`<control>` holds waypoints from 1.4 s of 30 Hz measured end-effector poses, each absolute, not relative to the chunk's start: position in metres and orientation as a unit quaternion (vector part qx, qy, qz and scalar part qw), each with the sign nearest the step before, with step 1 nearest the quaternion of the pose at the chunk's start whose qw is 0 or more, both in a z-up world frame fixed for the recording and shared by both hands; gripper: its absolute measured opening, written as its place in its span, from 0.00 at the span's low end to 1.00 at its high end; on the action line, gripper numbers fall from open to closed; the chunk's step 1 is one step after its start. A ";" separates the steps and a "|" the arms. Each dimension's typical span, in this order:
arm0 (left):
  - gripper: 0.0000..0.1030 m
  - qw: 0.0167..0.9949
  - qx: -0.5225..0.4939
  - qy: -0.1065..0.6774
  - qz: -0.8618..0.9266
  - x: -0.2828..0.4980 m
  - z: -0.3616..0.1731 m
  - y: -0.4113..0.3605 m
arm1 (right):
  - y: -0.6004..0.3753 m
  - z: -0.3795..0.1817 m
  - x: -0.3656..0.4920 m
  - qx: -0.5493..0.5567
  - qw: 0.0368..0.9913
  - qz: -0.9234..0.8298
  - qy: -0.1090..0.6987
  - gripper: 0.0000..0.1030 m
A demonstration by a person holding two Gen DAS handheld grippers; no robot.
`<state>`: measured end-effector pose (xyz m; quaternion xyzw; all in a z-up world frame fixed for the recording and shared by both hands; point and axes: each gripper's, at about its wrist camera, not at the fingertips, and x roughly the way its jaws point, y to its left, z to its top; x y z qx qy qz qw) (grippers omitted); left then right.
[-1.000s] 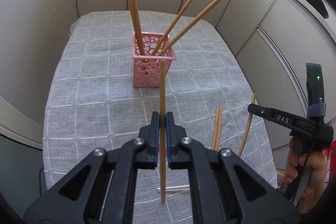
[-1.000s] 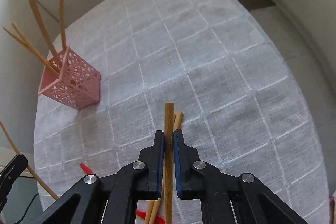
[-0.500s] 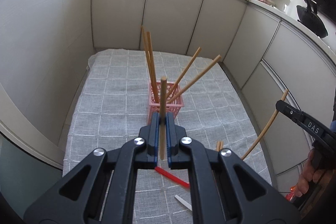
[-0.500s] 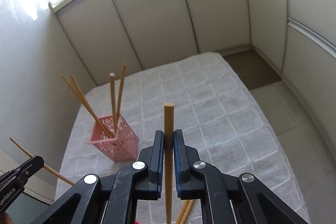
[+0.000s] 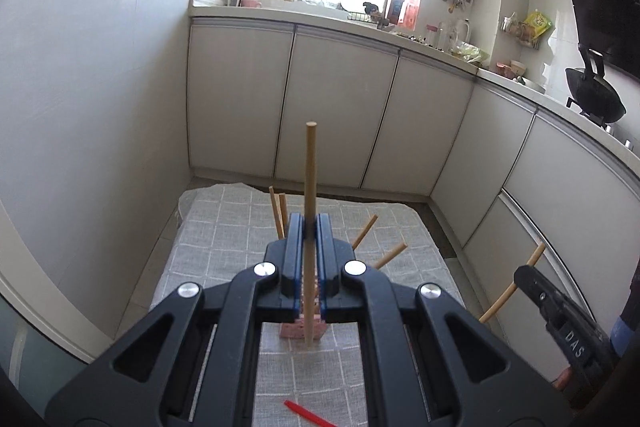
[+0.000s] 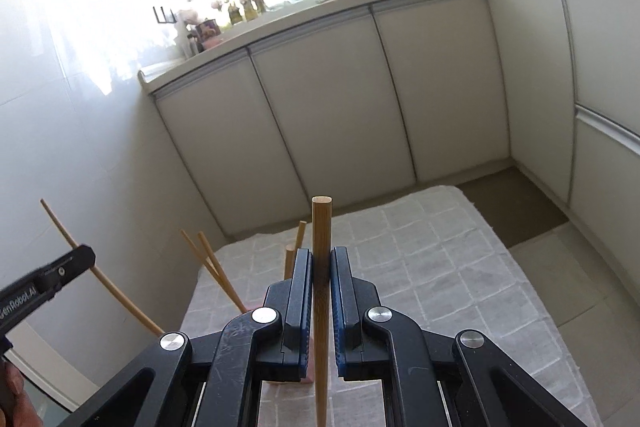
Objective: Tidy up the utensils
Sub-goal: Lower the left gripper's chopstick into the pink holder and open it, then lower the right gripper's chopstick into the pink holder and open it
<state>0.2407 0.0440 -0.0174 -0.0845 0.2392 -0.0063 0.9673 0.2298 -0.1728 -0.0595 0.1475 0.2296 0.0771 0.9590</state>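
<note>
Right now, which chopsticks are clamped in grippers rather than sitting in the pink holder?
Two: the upright chopstick in the left gripper and the thicker chopstick in the right gripper.

Two upright bamboo chopsticks (image 5: 309,211) (image 6: 321,267) held aloft, pink lattice holder (image 5: 301,330) apparently holding four more
</note>
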 end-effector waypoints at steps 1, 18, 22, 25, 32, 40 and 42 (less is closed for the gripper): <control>0.07 0.969 -0.081 0.234 -0.005 0.244 -0.016 0.042 | -0.173 -0.060 0.231 0.149 0.958 0.077 0.231 0.07; 0.07 0.966 -0.037 0.253 0.018 0.305 -0.074 0.031 | -0.178 -0.057 0.235 0.156 0.961 0.080 0.213 0.07; 0.20 0.961 -0.032 0.275 0.008 0.301 -0.077 0.034 | -0.173 -0.053 0.233 0.153 0.963 0.086 0.203 0.07; 0.39 0.958 -0.043 0.284 0.005 0.288 -0.075 0.043 | -0.168 -0.048 0.232 0.157 0.964 0.091 0.197 0.07; 0.57 0.932 -0.103 0.348 0.019 0.245 -0.091 0.082 | -0.146 -0.028 0.233 0.158 0.964 0.113 0.179 0.07; 0.58 0.902 -0.151 0.400 0.051 0.220 -0.131 0.114 | -0.094 -0.007 0.252 0.113 0.975 0.134 0.135 0.07; 0.58 0.904 -0.148 0.397 0.056 0.219 -0.131 0.116 | -0.079 -0.009 0.263 0.093 0.978 0.130 0.132 0.07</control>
